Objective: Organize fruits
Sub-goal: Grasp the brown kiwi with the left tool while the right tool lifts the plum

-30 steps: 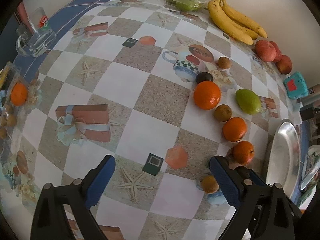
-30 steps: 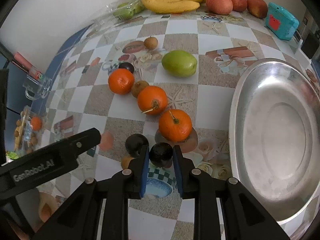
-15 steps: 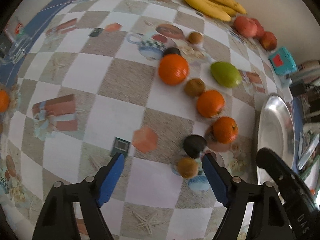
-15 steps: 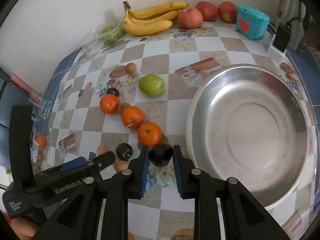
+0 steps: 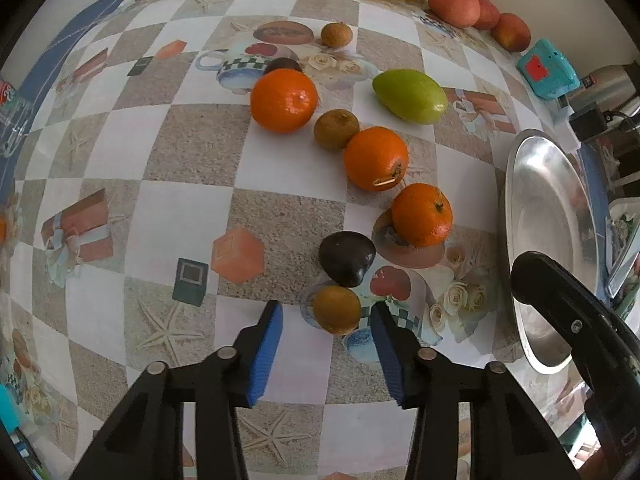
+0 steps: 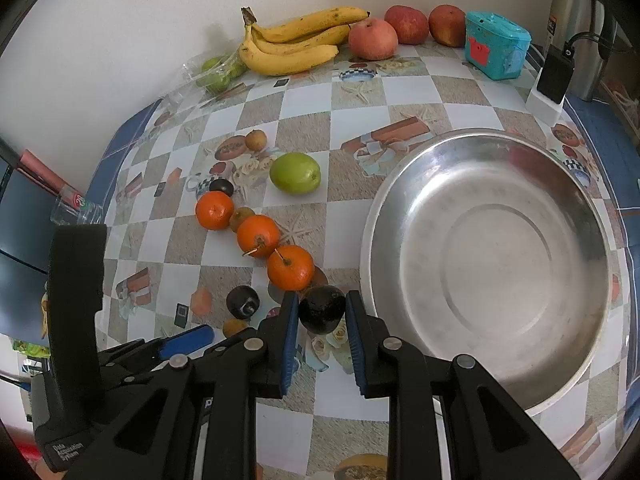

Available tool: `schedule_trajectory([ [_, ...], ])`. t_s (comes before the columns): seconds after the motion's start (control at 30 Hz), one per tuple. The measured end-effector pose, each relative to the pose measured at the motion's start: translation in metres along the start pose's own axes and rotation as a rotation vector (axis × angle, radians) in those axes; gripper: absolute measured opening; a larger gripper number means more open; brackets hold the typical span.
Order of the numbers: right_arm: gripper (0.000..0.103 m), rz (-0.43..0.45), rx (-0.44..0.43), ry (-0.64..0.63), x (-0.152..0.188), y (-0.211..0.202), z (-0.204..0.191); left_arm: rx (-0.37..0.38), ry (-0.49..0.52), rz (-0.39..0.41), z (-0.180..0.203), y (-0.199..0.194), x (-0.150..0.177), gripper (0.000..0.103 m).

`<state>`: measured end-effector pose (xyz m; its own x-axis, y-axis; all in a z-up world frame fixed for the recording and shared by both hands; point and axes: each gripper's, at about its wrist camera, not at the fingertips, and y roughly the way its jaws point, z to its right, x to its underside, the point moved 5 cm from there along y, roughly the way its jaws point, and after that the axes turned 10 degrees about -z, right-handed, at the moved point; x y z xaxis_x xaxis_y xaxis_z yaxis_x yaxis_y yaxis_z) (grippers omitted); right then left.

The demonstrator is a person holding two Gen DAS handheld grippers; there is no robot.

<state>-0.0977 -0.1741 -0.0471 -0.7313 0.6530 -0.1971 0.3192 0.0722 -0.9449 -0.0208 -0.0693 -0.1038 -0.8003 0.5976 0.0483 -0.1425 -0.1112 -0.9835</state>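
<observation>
In the left wrist view a small brown fruit [image 5: 336, 310] lies on the tablecloth between the blue pads of my left gripper [image 5: 326, 309]. Its jaws are closing, and a gap shows on each side of the fruit. A dark plum [image 5: 347, 258] lies just beyond it, then a row of three oranges [image 5: 376, 158]. My right gripper [image 6: 322, 314] is shut on another dark fruit [image 6: 322, 307], held above the table just left of the steel bowl [image 6: 374, 216]. The bowl holds nothing. My left gripper's pad [image 6: 188, 340] shows at the lower left of the right wrist view.
A green mango [image 6: 295, 173], bananas [image 6: 296, 46], three apples [image 6: 374, 38] and a teal box [image 6: 496, 46] sit toward the wall. A bag of green fruit [image 6: 218, 74] lies at the back left. A charger [image 6: 552, 80] stands behind the bowl.
My left gripper moved over to the small brown fruit and its jaws narrowed around it. My right gripper rose from the table with the dark fruit still held.
</observation>
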Motion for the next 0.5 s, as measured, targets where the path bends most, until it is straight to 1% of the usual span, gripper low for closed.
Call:
schedule_trajectory([
  [0.07, 0.025, 0.001, 0.0, 0.0, 0.0, 0.0, 0.0, -0.003, 0.003, 0.001, 0.004, 0.002, -0.001, 0.038],
  [0.17, 0.025, 0.001, -0.002, 0.003, 0.0, -0.001, 0.002, -0.005, 0.003, 0.002, 0.007, 0.0, 0.0, 0.032],
  [0.37, 0.025, -0.001, -0.009, 0.02, 0.002, -0.002, 0.009, -0.012, 0.01, 0.029, 0.013, -0.015, 0.006, 0.028],
  [0.47, 0.025, -0.004, -0.012, 0.033, 0.004, -0.002, 0.015, -0.037, 0.013, 0.038, 0.014, -0.016, 0.007, 0.028],
  [0.5, 0.025, -0.005, -0.014, 0.038, 0.004, -0.002, 0.016, -0.034, 0.01, 0.035, 0.014, -0.015, 0.007, 0.028],
])
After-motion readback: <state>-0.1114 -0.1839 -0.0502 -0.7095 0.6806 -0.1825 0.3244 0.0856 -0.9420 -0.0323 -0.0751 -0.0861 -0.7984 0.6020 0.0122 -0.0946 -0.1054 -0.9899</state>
